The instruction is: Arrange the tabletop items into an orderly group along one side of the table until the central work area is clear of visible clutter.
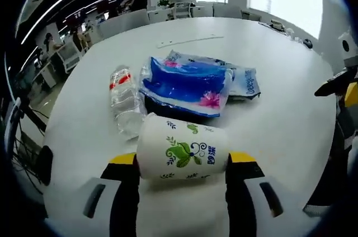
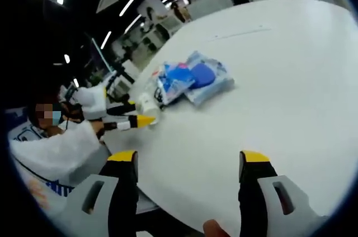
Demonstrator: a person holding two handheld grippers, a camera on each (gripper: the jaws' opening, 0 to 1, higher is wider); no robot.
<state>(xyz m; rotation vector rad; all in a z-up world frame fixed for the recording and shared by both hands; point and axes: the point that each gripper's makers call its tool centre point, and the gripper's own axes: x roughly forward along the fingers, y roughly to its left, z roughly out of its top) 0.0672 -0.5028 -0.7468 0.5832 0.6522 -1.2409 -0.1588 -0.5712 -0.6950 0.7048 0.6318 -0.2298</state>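
Note:
A white paper cup (image 1: 182, 147) with a green leaf print lies on its side between the yellow-tipped jaws of my left gripper (image 1: 182, 159), which is shut on it just above the white table (image 1: 279, 119). Behind the cup, a clear plastic bottle (image 1: 125, 102) with a red label lies flat beside a blue tissue pack (image 1: 187, 85) that rests on a paler pack (image 1: 245, 79). In the right gripper view, my right gripper (image 2: 189, 156) hangs open and empty over the table's near part, well apart from the blue packs (image 2: 193, 79), the cup (image 2: 147, 104) and the left gripper (image 2: 132, 120).
A person in a white sleeve (image 2: 53, 153) stands at the table's left edge in the right gripper view. A thin strip (image 1: 190, 40) lies far back on the table. Desks and chairs (image 1: 179, 9) stand beyond the table. The right gripper (image 1: 342, 89) shows at the right edge of the left gripper view.

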